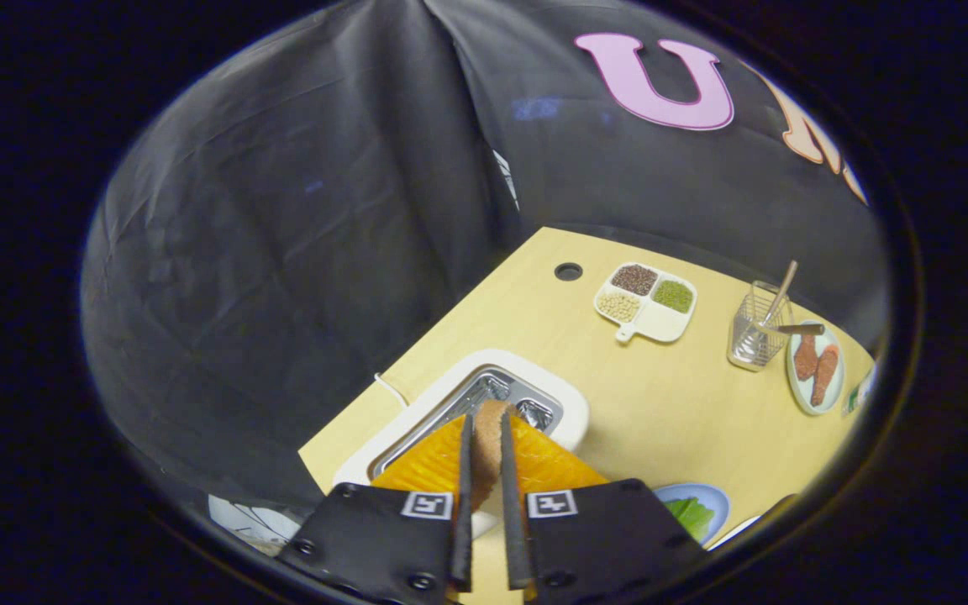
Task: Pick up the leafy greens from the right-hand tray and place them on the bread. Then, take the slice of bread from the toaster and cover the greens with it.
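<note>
2 fingers of our gripper (488, 496) pinch the slice of bread (489, 437) just above the toaster (564, 403) on the bench (669, 395). We judge the thin edge grip may slip; the leafy greens (690, 514), lower right, look partly hidden.

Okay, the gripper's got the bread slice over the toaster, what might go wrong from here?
1. The brown bread slice is pinched on edge between the two orange fingers of the gripper; it may twist or slip and drop back into the white toaster.
2. The green leafy greens on the blue plate sit off beside the fingers; the slice could land off-centre there.
</note>
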Tool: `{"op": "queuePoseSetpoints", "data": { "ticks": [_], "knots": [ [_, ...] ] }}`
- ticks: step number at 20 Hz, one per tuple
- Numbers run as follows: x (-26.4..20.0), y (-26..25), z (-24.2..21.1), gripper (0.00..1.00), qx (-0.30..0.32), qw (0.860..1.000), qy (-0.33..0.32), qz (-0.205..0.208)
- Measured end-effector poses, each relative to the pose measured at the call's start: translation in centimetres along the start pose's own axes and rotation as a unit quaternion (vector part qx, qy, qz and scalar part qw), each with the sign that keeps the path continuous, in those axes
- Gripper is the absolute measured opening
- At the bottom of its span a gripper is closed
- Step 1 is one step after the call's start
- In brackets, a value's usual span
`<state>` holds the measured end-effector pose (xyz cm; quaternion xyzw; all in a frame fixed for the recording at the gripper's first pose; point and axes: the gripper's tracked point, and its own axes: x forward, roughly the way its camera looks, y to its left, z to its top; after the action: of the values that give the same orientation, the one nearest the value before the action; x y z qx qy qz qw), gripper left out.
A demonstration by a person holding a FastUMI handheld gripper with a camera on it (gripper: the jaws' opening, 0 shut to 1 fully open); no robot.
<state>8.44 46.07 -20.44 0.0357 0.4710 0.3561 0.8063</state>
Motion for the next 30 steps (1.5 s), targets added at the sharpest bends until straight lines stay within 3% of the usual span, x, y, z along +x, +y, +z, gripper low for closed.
{"op": "queuePoseSetpoints", "data": {
  "ticks": [9, 17, 22, 30],
  "knots": [
    [-3.3, 0.2, 0.2, 0.06, -0.008, 1.000, -0.021, 0.014],
    [-7.0, -2.0, 0.4, 0.06, 0.028, 0.998, -0.057, 0.022],
    [-10.2, -2.9, 1.0, 0.05, 0.061, 0.993, -0.087, 0.054],
    [-11.9, -5.7, -0.9, 0.06, 0.072, 0.992, -0.094, 0.046]
  ]
}}
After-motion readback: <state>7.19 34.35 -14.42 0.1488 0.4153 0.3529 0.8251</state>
